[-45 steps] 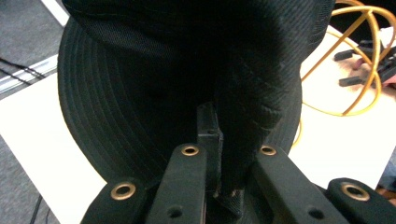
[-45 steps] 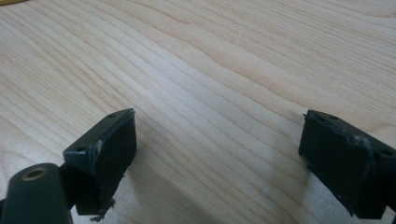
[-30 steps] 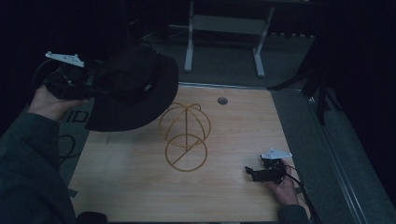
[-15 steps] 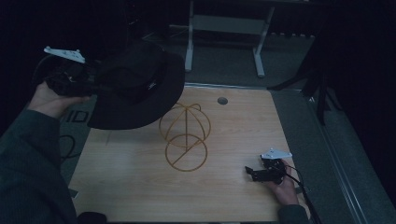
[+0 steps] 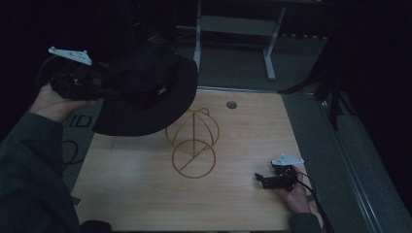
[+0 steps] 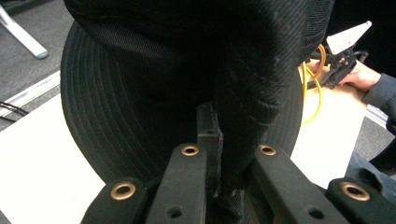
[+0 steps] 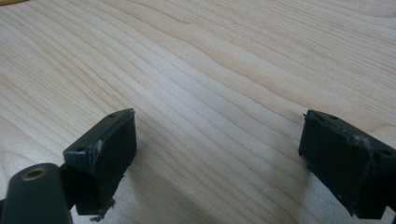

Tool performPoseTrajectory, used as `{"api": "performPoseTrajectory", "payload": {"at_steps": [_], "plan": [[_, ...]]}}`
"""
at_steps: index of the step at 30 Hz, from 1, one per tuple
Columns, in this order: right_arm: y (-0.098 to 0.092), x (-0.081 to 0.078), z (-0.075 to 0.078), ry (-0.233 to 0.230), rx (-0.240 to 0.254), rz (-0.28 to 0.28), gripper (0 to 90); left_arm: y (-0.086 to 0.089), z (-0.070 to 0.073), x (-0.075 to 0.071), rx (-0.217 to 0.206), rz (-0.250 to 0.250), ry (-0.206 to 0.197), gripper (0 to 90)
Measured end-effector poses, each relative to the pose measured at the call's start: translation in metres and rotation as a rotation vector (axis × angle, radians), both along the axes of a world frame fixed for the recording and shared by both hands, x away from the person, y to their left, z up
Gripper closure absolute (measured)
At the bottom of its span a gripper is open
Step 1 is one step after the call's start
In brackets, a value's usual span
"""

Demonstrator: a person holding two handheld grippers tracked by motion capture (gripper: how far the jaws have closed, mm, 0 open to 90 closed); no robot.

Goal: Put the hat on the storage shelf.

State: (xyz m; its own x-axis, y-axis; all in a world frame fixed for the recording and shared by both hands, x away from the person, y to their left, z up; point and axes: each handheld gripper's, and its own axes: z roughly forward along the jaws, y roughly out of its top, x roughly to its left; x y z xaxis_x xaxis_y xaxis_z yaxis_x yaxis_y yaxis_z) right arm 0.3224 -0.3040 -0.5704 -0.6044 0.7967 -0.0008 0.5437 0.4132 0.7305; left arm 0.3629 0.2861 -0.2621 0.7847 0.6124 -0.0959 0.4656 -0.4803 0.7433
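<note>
Black fabric is what the eye meets first: a wide-brimmed bucket hat (image 5: pixel 145 92) hangs in the air at the left rear of the bench (image 5: pixel 145 204), held by the left gripper (image 5: pixel 99 82). In the left gripper view the jaws are closed narrow on a fold of the hat (image 6: pixel 196 70), near where crown and brim meet.

Compared with a second ago, the hat is now a little further to the right and forward, so its brim begins to cover the top of the gold wire hat stand (image 5: pixel 193 145). I judge that the person is carrying the hat toward this stand to set it on the round wire dome; the hat is not yet above the middle of it, and it must still come across and then down.

On the other side, the right gripper (image 5: pixel 265 180) has not moved; it rests on the wood near the front right corner, and its jaws stand wide apart with nothing between them.

As for writing, I see a small pale label on the crown of the hat, but it is too small to read. On the dark mat (image 5: pixel 85 131) beside the bench, large pale letters, perhaps "ID", show beside the sleeve (image 5: pixel 34 165); the rest is hidden.
</note>
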Motion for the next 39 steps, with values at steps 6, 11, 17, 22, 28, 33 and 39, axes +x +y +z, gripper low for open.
{"api": "performPoseTrajectory", "payload": {"at_steps": [6,11,17,22,28,33,39], "plan": [[0.0,0.0,0.0,0.0,0.0,0.0,11.1,-0.005,0.003,0.0,0.006,-0.019,0.0,88.4],[0.0,0.0,0.0,0.0,0.0,0.0,11.1,-0.009,0.006,0.0,0.01,-0.039,-0.003,88.4],[0.0,0.0,0.0,0.0,0.001,0.001,11.1,-0.013,0.007,-0.001,0.012,-0.067,-0.004,88.4],[0.0,0.0,0.0,0.0,0.0,0.0,11.1,-0.017,0.01,-0.001,0.011,-0.088,0.0,88.4],[0.0,0.0,0.0,0.0,0.001,0.0,11.1,-0.02,0.016,-0.002,0.011,-0.109,-0.005,88.4],[0.0,0.0,0.0,0.0,0.0,0.0,11.1,-0.024,0.019,-0.004,0.018,-0.125,-0.006,88.4],[0.0,0.0,0.0,0.0,0.001,0.0,11.1,-0.029,0.02,-0.007,0.023,-0.154,-0.008,88.4]]}}
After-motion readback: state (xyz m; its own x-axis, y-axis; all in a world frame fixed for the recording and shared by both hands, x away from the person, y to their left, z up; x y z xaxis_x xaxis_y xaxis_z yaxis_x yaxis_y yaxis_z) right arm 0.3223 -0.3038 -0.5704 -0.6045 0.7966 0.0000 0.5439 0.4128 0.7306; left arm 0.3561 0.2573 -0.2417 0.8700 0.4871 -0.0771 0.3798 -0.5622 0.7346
